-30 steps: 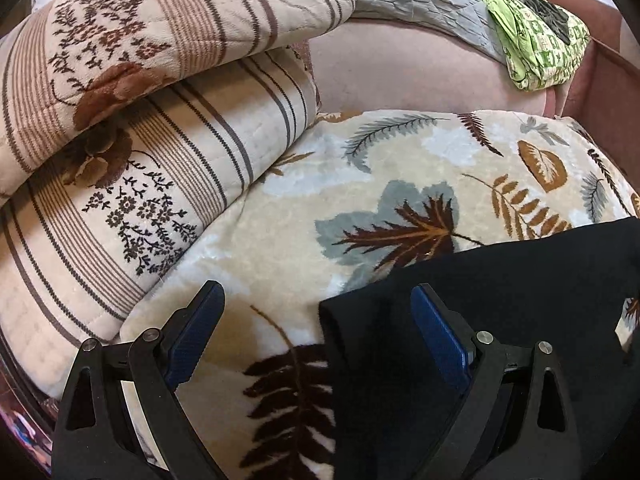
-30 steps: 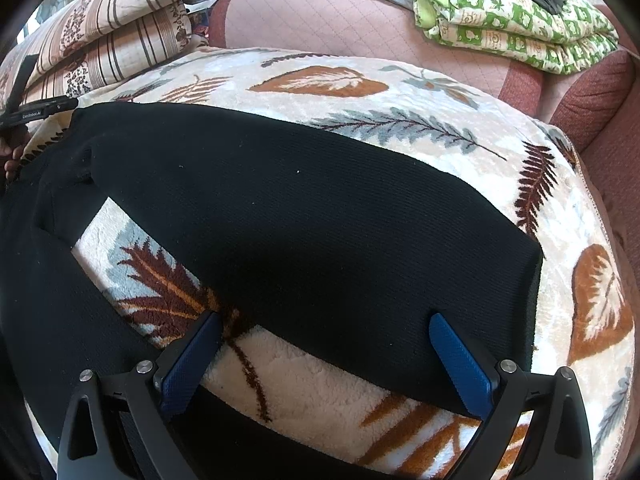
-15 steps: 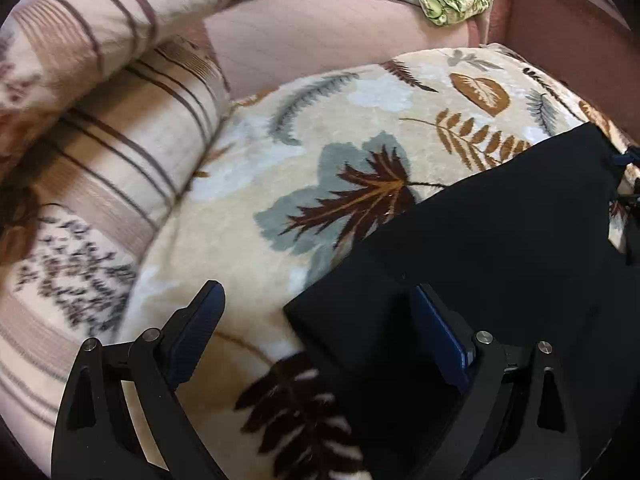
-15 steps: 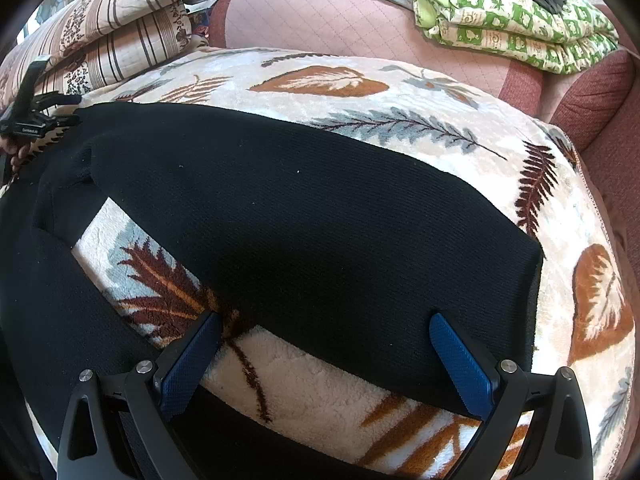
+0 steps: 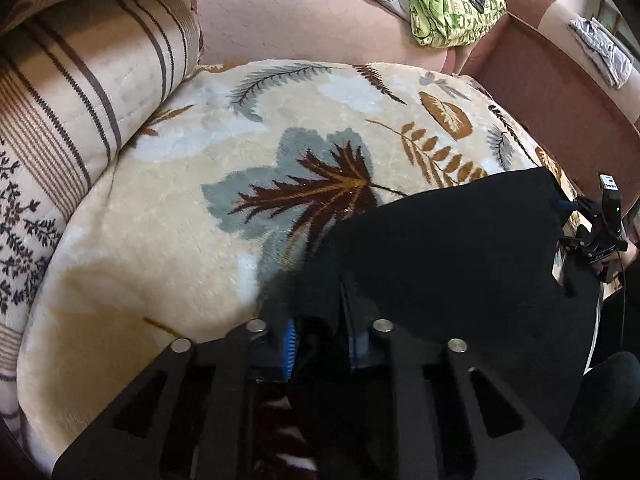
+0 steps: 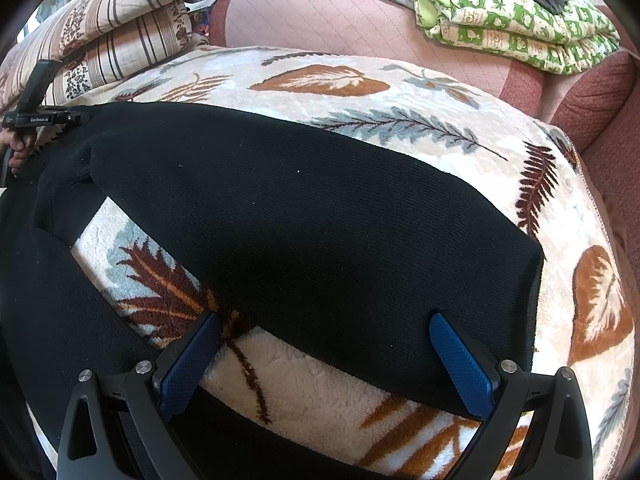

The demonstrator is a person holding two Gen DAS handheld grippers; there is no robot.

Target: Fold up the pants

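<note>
Left gripper (image 5: 320,340) pinching pants (image 5: 440,248)
Its jaws, just closing, are clenching the corner at 6 o'clock on the blanket (image 5: 160,240); right gripper (image 6: 324,364) is hanging released.

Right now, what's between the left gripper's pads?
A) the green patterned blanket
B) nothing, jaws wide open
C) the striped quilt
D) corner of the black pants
D: in the left wrist view the left gripper has just been closing, and its blue pads now pinch a corner of the black pants lying on the leaf-print blanket.
</note>
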